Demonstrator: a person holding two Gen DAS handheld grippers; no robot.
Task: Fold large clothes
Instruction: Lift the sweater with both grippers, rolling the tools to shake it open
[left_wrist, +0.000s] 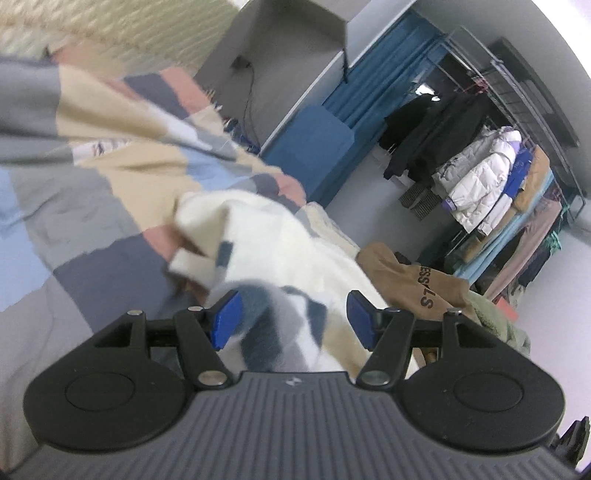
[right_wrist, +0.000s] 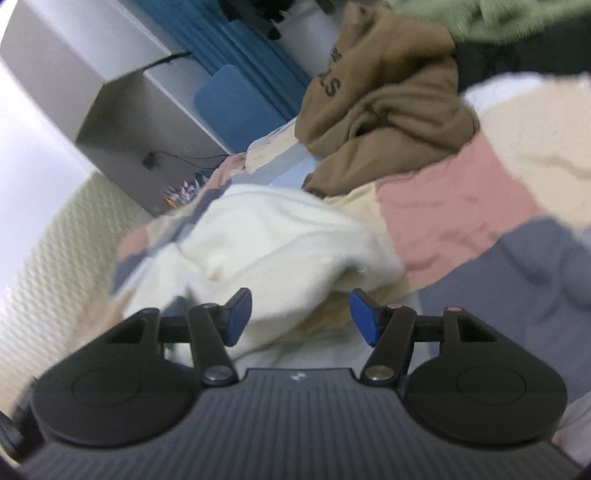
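Note:
A cream sweater with dark blue and grey patches (left_wrist: 266, 236) lies bunched on a patchwork bedspread (left_wrist: 92, 184). My left gripper (left_wrist: 293, 319) is open, its blue pads on either side of the sweater's patterned part, which lies blurred between the jaws. In the right wrist view the same cream sweater (right_wrist: 266, 236) lies crumpled on the bedspread (right_wrist: 461, 206). My right gripper (right_wrist: 301, 317) is open just above the sweater's near edge, with cloth between the jaws but not pinched.
A brown hoodie with dark lettering (left_wrist: 413, 280) (right_wrist: 380, 96) lies heaped beyond the sweater, with a green garment (left_wrist: 498, 321) beside it. A clothes rack with hanging coats (left_wrist: 480, 177) stands at the right. Blue curtains (left_wrist: 376, 74) and a grey cabinet (right_wrist: 122, 110) are behind.

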